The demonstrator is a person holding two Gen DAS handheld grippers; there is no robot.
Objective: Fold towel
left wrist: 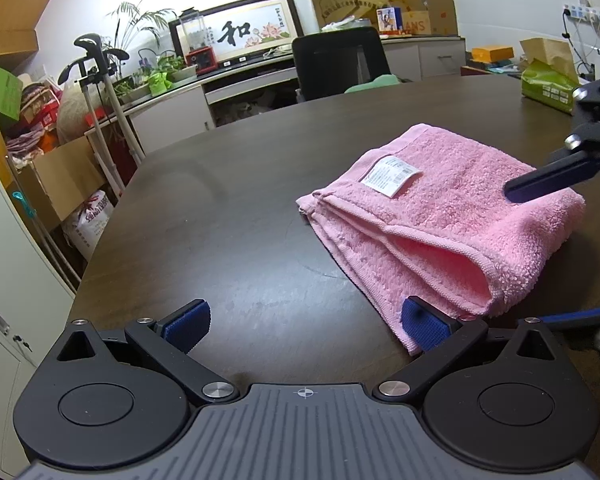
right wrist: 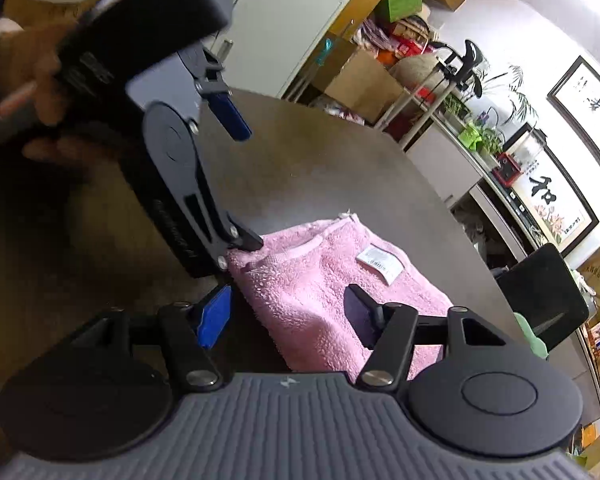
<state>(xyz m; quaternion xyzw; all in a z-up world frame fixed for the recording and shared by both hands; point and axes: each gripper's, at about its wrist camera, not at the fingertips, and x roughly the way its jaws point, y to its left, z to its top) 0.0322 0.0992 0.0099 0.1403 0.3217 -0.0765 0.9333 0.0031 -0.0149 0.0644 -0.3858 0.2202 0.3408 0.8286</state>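
Note:
A pink towel (left wrist: 452,216) lies folded into a thick bundle on the dark table (left wrist: 220,220), its white label (left wrist: 392,176) facing up. My left gripper (left wrist: 306,326) is open and empty, with its right finger at the towel's near corner. My right gripper (right wrist: 286,314) is open and empty, low over the towel (right wrist: 320,292) at its near edge. One right finger (left wrist: 548,180) hovers over the towel's far side in the left wrist view. The left gripper (right wrist: 244,188) shows in the right wrist view, held by a hand, one finger touching the towel's corner.
A green packet (left wrist: 548,88) and a paper bag stand at the table's far right. A black chair (left wrist: 340,60) sits behind the table. Cardboard boxes, a metal stand (left wrist: 100,92) and a counter with plants line the wall.

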